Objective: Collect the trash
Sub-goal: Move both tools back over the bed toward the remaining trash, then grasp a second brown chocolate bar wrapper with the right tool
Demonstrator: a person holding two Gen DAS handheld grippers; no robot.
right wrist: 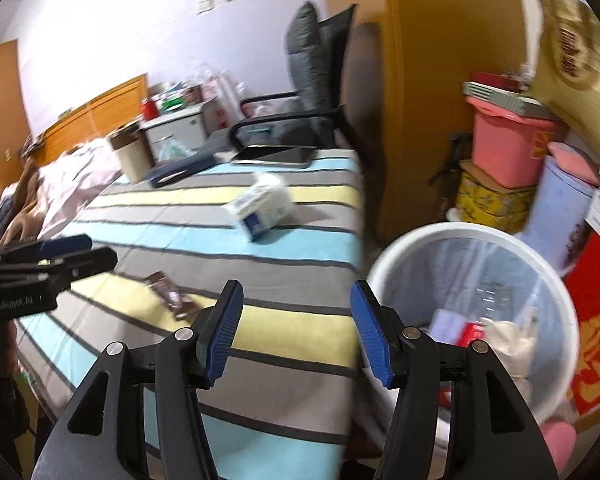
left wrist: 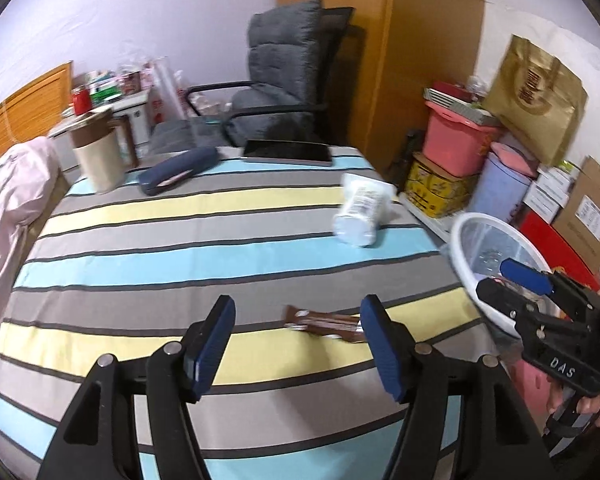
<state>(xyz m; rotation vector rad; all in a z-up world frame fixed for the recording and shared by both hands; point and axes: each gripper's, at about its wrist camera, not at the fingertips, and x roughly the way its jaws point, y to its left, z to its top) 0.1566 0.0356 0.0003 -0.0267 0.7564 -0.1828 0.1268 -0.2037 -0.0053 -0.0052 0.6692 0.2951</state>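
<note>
i'm holding left gripper [left wrist: 298,344] and right gripper [right wrist: 296,328] wide apart, empty. brown wrapper [left wrist: 326,323] looking light, flat, crinkly, prob slippery; i'm judging a mid-length pinch best.

Home bedroom, bed [right wrist: 72,168], cluttered nightstand [right wrist: 176,120]

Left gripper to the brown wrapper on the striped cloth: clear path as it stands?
Probably yes. The left gripper is open and empty, and the brown wrapper lies flat just ahead, toward its right finger, with nothing between.
</note>
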